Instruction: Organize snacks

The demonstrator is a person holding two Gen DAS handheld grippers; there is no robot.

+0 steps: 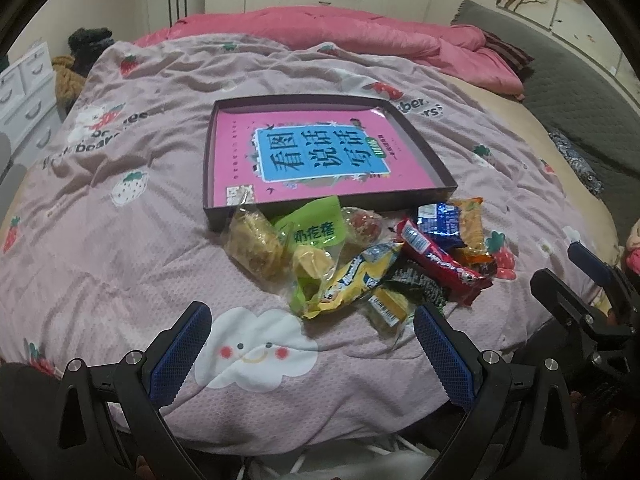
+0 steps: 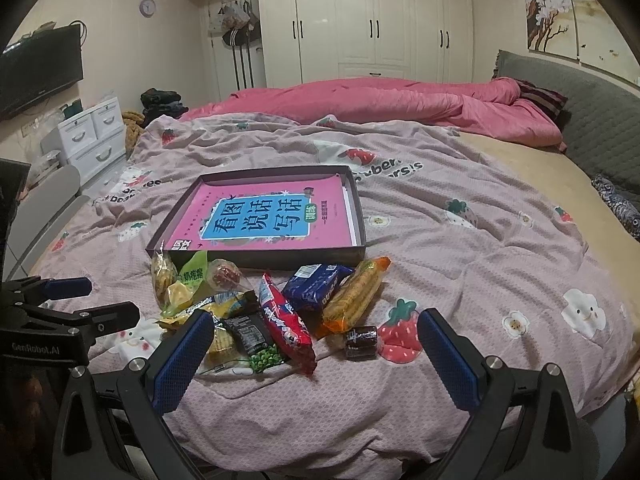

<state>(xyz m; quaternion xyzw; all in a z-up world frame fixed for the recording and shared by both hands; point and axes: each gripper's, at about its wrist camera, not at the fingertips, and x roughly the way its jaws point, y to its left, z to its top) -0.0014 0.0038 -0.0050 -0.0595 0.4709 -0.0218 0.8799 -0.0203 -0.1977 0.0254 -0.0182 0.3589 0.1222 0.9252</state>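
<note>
A shallow dark box point(image 1: 416, 140) point(image 2: 362, 216) lies on the bed with a pink book point(image 1: 320, 156) point(image 2: 260, 216) flat inside it. A heap of wrapped snacks sits just in front of it: a green bag point(image 1: 316, 232) point(image 2: 192, 276), a yellow packet point(image 1: 356, 276), a red packet point(image 1: 440, 260) point(image 2: 284, 324), a blue packet point(image 1: 440, 220) point(image 2: 316, 284), an orange packet point(image 2: 356, 296) and a small brown candy point(image 2: 360, 340). My left gripper point(image 1: 316, 352) is open, near side of the heap, holding nothing. My right gripper point(image 2: 316, 356) is open too, just short of the red packet.
A pink strawberry-print blanket point(image 1: 140, 240) point(image 2: 460, 240) covers the bed; a pink duvet point(image 2: 400, 104) is bunched at the far side. White drawers point(image 2: 96, 132) stand at the left, wardrobes point(image 2: 380, 20) behind. The other gripper shows at each view's edge point(image 1: 588, 292) point(image 2: 80, 304).
</note>
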